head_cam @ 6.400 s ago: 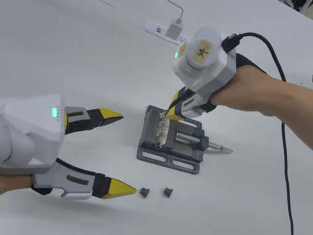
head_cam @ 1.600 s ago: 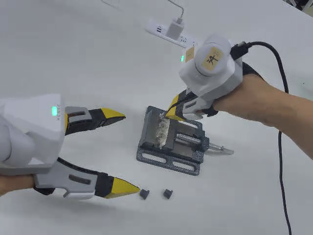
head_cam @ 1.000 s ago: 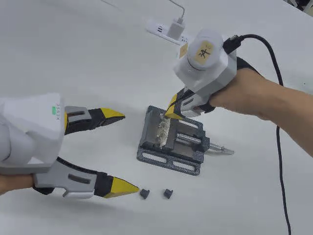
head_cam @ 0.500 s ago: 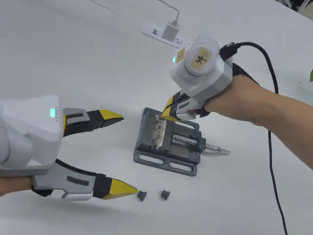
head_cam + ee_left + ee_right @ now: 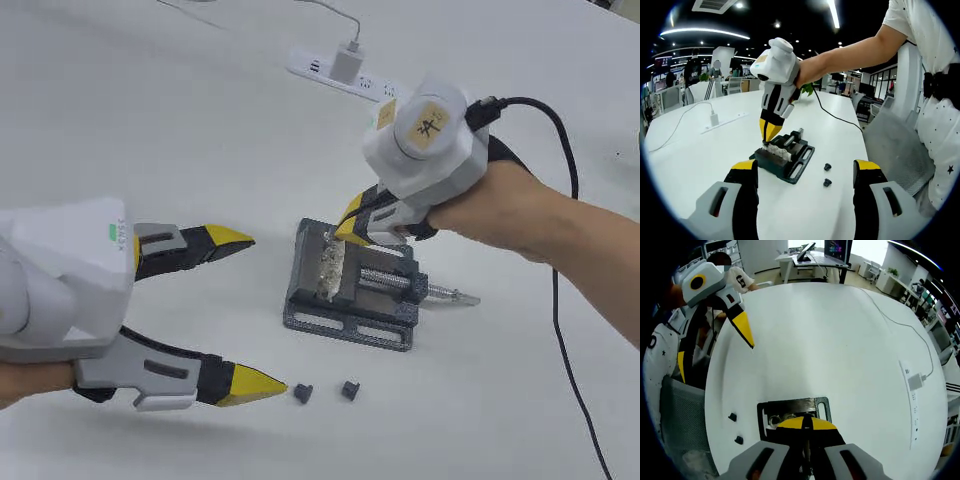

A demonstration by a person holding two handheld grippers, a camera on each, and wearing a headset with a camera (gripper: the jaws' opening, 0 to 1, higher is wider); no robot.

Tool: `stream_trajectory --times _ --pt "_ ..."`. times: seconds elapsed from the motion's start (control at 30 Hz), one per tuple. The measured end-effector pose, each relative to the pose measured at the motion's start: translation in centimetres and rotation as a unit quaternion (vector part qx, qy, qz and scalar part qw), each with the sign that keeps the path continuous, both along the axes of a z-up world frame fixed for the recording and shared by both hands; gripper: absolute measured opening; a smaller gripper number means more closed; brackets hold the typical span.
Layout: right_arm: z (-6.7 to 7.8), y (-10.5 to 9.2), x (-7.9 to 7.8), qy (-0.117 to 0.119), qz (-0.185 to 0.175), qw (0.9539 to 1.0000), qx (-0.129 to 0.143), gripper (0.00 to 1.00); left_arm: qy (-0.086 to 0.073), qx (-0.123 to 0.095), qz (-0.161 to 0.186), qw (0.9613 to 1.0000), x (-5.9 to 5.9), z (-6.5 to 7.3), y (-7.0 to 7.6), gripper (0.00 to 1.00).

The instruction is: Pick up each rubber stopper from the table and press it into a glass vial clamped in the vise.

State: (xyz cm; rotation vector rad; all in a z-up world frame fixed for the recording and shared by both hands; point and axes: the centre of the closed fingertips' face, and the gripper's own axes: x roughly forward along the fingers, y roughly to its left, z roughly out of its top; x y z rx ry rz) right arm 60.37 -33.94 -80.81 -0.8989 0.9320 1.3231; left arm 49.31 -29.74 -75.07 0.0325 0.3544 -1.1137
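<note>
Left gripper (image 5: pixel 266 312) lower tip now closer to two stoppers (image 5: pixel 303 393) on desk (image 5: pixel 150 120), near-edge side of vise (image 5: pixel 352 318); jaws wide, empty. Right gripper (image 5: pixel 346 231) closed over vials (image 5: pixel 328 268). Stoppers likely light, squashy, grippy; pinch sides.

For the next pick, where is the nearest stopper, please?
Head view, bottom centre: the stopper lies beside the lower fingertip of the left gripper, near the vise.

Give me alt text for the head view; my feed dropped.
The right tool, jaws shut, points down at the vials clamped in the vise. The left tool is open, its lower tip beside two rubber stoppers on the white table.
</note>
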Motion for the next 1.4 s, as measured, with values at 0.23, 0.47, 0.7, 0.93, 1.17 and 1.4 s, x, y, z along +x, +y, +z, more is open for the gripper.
stream_trajectory --times 0.23,0.47,0.7,0.93,1.17,1.4 --pt "0.5 0.1 -0.2 0.003 -0.024 0.9993 0.029 0.00 -0.001 0.009 -0.002 1.0000 -0.3 0.0 0.1 0.77" --pt "1.9 -0.5 -0.3 -0.004 -0.043 0.9977 0.053 0.06 -0.001 0.016 -0.001 0.9999 -0.6 0.2 0.2 0.76" --pt "3.5 -1.8 -1.1 -0.009 -0.073 0.9934 0.087 0.16 -0.002 0.023 -0.006 0.9997 -1.1 0.3 0.2 0.76" --pt "5.3 -3.7 -3.2 -0.022 -0.104 0.9866 0.123 0.26 -0.004 0.038 -0.020 0.9991 -1.6 0.2 0.0 0.74" --pt "5.8 -6.0 -4.6 -0.028 -0.128 0.9800 0.150 0.35 -0.004 0.059 -0.039 0.9975 -2.4 -0.3 -0.6 0.73" --pt "6.0 -7.8 -6.6 -0.028 -0.136 0.9748 0.175 0.51 -0.004 0.084 -0.057 0.9949 -2.6 -0.6 -1.0 0.72"
